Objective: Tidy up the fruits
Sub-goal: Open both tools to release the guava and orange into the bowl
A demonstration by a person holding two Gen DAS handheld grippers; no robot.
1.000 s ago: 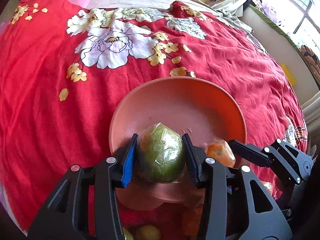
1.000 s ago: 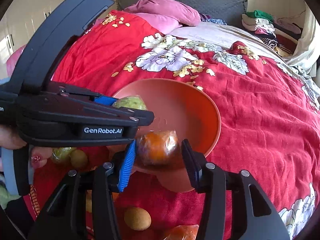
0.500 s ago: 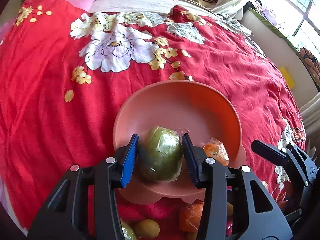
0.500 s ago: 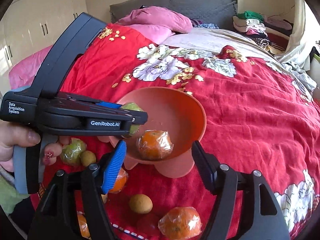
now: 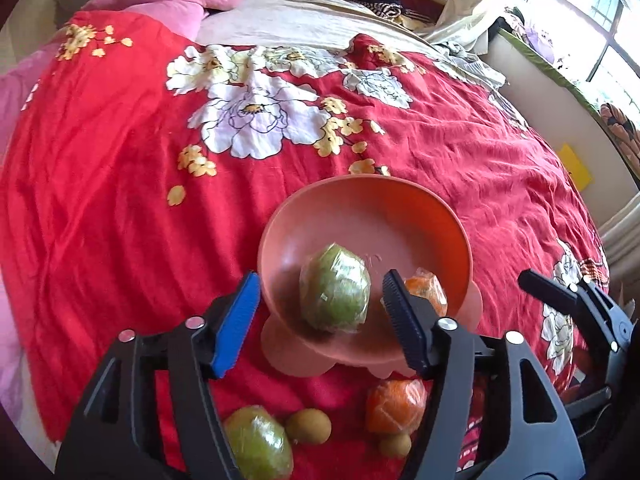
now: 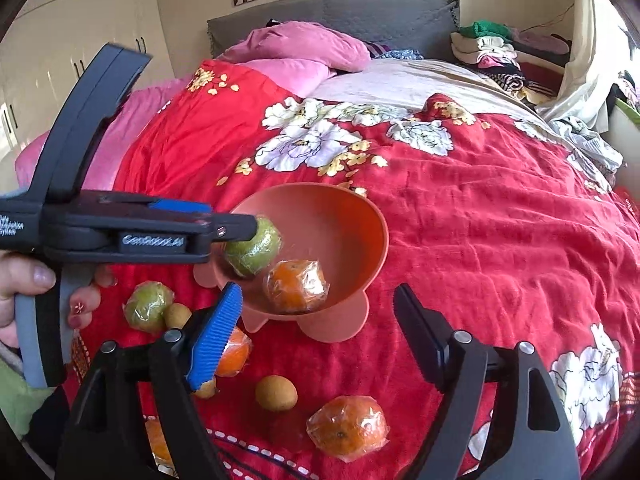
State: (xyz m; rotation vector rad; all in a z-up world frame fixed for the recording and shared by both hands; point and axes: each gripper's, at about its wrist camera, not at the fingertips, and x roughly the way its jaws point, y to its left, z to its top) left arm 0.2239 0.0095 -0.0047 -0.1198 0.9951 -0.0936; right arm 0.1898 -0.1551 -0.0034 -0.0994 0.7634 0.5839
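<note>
Resting in the pink bowl [image 5: 360,216] on the bed [image 5: 120,240], the wrapped green fruit [image 5: 335,289] lies at 9 o'clock of the wrapped orange [image 6: 297,286]. The left gripper [image 5: 320,320] and right gripper [image 6: 316,328] have jaws just opened wide, pressing nothing.

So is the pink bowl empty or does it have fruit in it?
Not empty: the bowl holds a wrapped green fruit and a wrapped orange.
</note>
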